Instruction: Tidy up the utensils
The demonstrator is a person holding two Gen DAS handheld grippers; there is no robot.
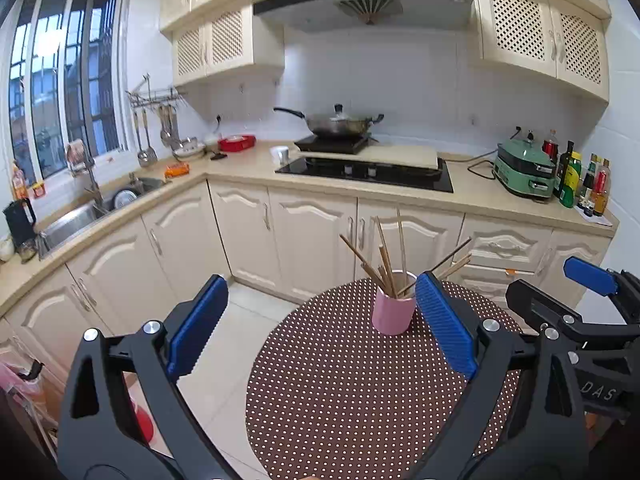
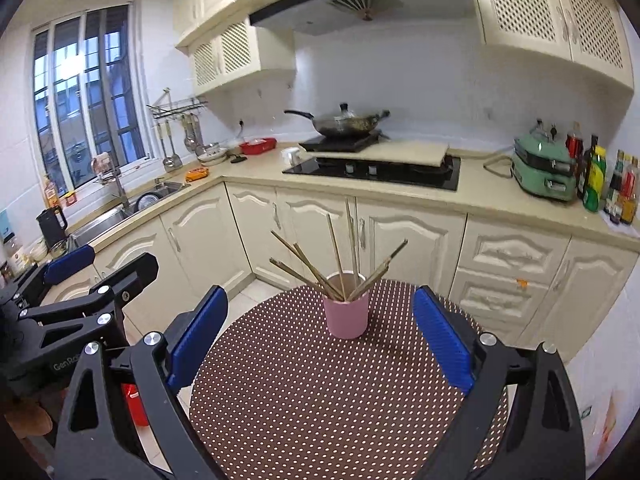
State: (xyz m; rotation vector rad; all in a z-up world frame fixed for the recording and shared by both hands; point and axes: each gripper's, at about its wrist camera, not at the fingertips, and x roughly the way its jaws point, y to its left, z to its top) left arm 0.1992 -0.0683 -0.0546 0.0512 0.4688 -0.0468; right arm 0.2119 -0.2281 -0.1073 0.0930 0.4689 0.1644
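Both left gripper and right gripper jaws gape wide, empty; chopsticks seemingly fill the pink cup.

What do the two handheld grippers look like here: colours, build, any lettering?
Both match: the left gripper and the right gripper have black triangular-cutout frames with silver bolts and two blue ribbed finger pads. White lettering shows on each body, only partly legible: "DAS" on the right one, "Gen Ro" on the left. No cables or sleeves are visible.
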